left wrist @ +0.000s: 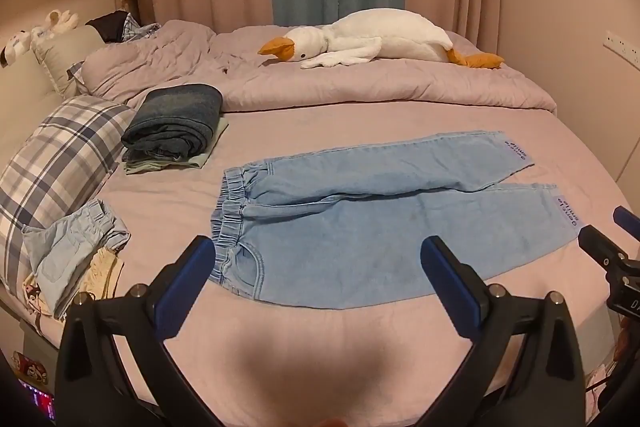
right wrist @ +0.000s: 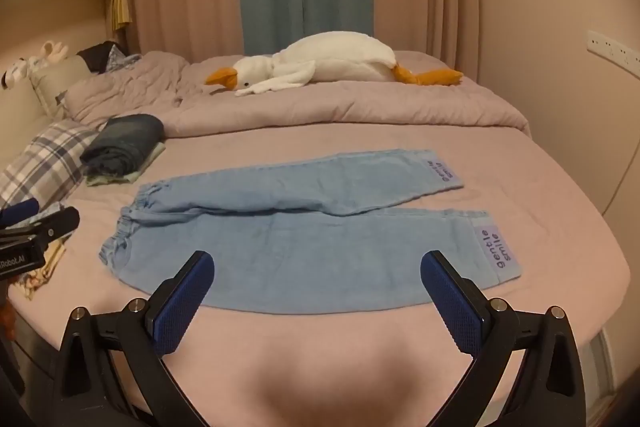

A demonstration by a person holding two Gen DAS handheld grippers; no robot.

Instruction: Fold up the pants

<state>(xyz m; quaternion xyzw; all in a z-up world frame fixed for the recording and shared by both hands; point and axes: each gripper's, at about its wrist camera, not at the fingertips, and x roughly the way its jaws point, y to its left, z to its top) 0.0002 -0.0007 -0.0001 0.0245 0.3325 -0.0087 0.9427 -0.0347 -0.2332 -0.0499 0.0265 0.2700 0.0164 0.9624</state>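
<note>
Light blue denim pants [left wrist: 360,223] lie spread flat on the pink bed sheet [left wrist: 320,323], waistband to the left, both legs pointing right, with "gentle smile" patches at the cuffs. They also show in the right wrist view [right wrist: 304,239]. My left gripper [left wrist: 320,251] is open and empty, above the near edge of the pants by the waistband end. My right gripper [right wrist: 318,265] is open and empty, above the near leg. The right gripper's fingers [left wrist: 600,247] show at the right edge of the left wrist view; the left gripper's fingers [right wrist: 52,223] show at the left edge of the right wrist view.
A stack of folded dark clothes [left wrist: 176,127] sits left of the pants. A plaid pillow [left wrist: 56,163] and a rumpled light blue garment [left wrist: 72,255] lie further left. A plush goose [left wrist: 380,39] rests on the bunched duvet [left wrist: 360,83] at the back. Curtains hang behind.
</note>
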